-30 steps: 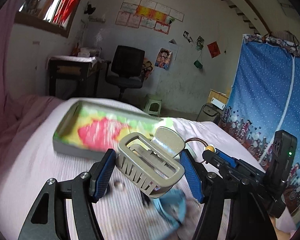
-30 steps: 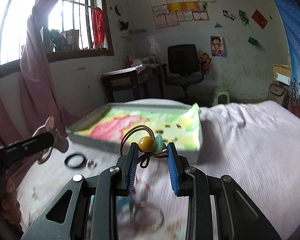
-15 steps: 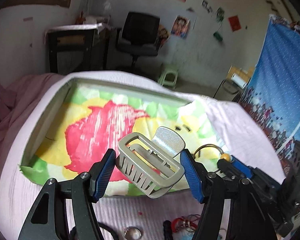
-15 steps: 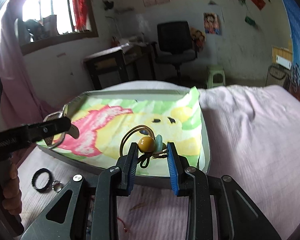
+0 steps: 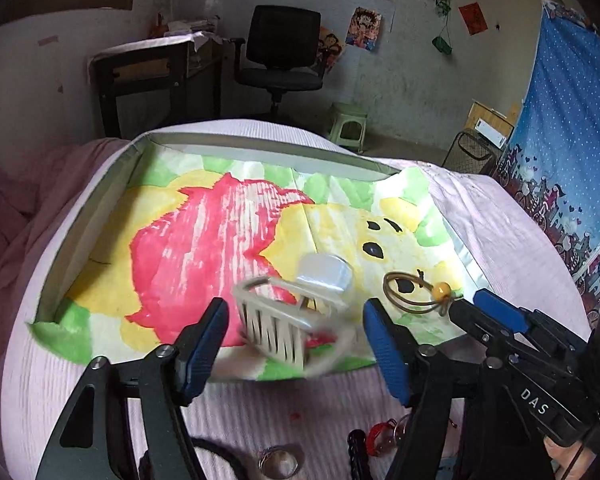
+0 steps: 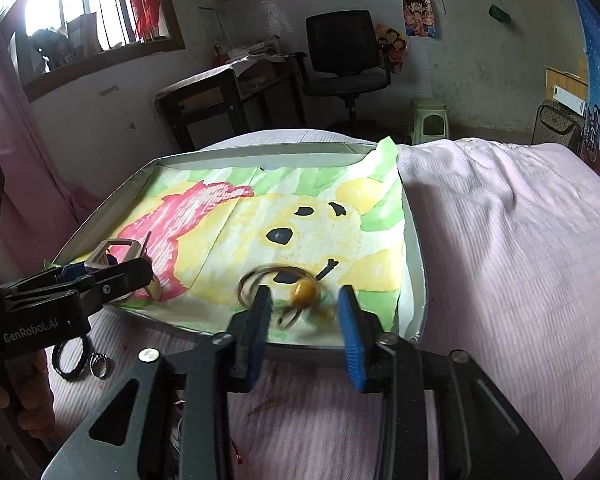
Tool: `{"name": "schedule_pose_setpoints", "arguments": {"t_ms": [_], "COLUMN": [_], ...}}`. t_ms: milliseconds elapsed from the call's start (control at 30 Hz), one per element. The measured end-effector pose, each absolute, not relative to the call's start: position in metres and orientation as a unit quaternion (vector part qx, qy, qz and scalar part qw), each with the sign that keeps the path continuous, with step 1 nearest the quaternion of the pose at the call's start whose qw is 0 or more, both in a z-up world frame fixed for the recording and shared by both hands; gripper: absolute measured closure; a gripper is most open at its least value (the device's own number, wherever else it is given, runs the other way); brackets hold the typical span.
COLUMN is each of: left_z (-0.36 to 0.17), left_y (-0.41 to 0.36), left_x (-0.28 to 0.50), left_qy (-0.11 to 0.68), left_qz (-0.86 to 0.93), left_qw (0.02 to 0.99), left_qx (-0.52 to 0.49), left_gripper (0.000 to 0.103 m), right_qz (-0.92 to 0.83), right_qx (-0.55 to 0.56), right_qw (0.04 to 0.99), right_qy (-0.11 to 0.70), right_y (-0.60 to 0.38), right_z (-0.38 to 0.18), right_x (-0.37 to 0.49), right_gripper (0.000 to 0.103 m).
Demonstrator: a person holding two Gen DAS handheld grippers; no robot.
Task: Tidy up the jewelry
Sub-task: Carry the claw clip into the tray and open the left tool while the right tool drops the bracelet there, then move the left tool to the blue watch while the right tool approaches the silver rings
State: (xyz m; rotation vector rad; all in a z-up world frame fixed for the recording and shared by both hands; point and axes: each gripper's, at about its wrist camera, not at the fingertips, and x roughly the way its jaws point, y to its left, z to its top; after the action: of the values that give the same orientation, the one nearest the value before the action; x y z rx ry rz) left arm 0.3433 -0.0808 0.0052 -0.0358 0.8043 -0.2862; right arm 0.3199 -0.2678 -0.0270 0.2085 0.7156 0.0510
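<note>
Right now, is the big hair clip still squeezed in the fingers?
No. The left gripper is opening; its blue fingers stand clear of the blurred hair clip, dropping over the painted tray.

Both cameras ride behind their own claws, looking forward and downward, close over the tray point(image 5: 100, 216) on the bed point(image 6: 520, 240). The left view sits left of the right one; both share the tray, the chair point(image 5: 282, 46) and the far wall.
</note>
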Motion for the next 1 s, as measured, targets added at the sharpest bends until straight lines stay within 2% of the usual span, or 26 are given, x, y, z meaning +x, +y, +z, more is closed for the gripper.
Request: {"name": "schedule_pose_setpoints", "arguments": {"t_ms": [133, 267, 367, 433, 567, 667, 1000], "left_z": [0.015, 0.023, 0.03, 0.034, 0.037, 0.038, 0.036], "left_y": [-0.07, -0.062, -0.058, -0.056, -0.054, -0.052, -0.058], "left_x": [0.327, 0.306, 0.285, 0.268, 0.238, 0.219, 0.165], "left_qy": [0.366, 0.339, 0.311, 0.29, 0.261, 0.242, 0.21], "left_qz": [-0.141, -0.139, -0.136, -0.133, -0.13, -0.125, -0.134], "left_qw": [0.919, 0.93, 0.939, 0.947, 0.956, 0.962, 0.968], "left_qx": [-0.041, -0.045, -0.046, -0.044, -0.036, -0.036, -0.007], "left_gripper": [0.025, 0.021, 0.011, 0.005, 0.002, 0.0, 0.0], "right_qz": [0.027, 0.023, 0.017, 0.016, 0.015, 0.015, 0.039], "right_qx": [0.1, 0.093, 0.095, 0.093, 0.087, 0.087, 0.065], "right_qw": [0.938, 0.95, 0.96, 0.964, 0.973, 0.978, 0.979], "right_qy": [0.332, 0.295, 0.264, 0.247, 0.213, 0.191, 0.19], "right_y": [-0.271, -0.273, -0.274, -0.274, -0.275, -0.278, -0.288], "right_z": [-0.021, -0.008, 0.002, 0.007, 0.017, 0.022, 0.018], "right_x": [0.308, 0.289, 0.269, 0.257, 0.229, 0.208, 0.165], "right_gripper": [0.062, 0.043, 0.027, 0.023, 0.007, 0.002, 0.001]}}
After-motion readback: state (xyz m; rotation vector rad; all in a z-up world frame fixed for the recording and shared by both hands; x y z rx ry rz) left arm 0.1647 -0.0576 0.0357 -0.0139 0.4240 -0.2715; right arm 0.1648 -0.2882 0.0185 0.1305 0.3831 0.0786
